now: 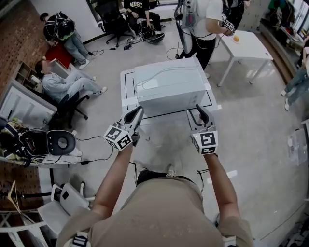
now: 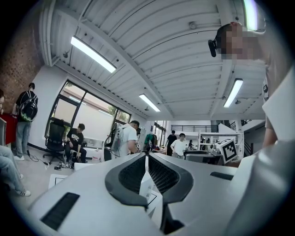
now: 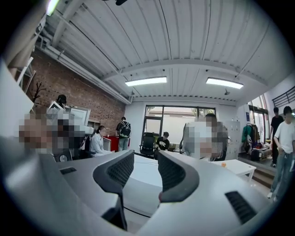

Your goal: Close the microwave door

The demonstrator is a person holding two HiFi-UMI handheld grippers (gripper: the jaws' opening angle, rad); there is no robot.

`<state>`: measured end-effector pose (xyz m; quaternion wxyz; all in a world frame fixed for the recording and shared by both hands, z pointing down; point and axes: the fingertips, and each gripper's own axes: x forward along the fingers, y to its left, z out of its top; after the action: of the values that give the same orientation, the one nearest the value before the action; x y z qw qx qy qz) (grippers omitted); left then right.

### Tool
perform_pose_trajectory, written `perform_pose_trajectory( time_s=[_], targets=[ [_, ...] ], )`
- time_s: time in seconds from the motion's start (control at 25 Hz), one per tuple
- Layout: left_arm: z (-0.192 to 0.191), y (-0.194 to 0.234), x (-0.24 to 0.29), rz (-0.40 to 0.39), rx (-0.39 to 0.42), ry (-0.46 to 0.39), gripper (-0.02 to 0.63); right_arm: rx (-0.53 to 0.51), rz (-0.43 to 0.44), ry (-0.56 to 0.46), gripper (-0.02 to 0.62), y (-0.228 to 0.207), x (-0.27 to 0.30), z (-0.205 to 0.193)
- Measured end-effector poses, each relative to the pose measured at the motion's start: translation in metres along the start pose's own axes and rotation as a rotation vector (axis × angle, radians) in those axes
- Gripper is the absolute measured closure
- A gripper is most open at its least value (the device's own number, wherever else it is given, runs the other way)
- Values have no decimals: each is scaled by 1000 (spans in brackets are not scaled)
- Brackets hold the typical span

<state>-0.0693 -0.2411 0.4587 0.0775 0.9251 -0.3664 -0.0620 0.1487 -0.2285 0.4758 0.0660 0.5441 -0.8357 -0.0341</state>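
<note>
the white microwave (image 1: 169,84) is sitting on a black-lined stand (image 1: 127,83), just ahead of both tongs. the left gripper (image 1: 139,111) is holding its jaws closed on nothing, and the right gripper (image 1: 195,112) is gaping wide, empty. white letters are showing on a seated person's black shirt (image 1: 140,6), too small to read.

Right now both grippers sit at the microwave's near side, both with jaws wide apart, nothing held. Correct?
Not quite. Only the right gripper has its jaws apart. The left gripper has its jaws together, as the left gripper view shows. The rest stands: both sit at the near side of the microwave and neither holds anything.
</note>
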Motion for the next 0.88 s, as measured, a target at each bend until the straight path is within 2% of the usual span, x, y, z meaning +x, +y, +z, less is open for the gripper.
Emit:
perform_pose_trajectory(
  time_s=[0.2,0.48,0.88],
  targets=[
    [-6,4,-10,28,3,10,600,14,-13,14,426,2,-2,-6],
    [-14,0,-20,30,-9,24,600,58,-9,53,428,6,-4,-21],
    [-26,1,-22,41,-8,64,600,53,-22,112,428,7,-6,-38]
  ],
)
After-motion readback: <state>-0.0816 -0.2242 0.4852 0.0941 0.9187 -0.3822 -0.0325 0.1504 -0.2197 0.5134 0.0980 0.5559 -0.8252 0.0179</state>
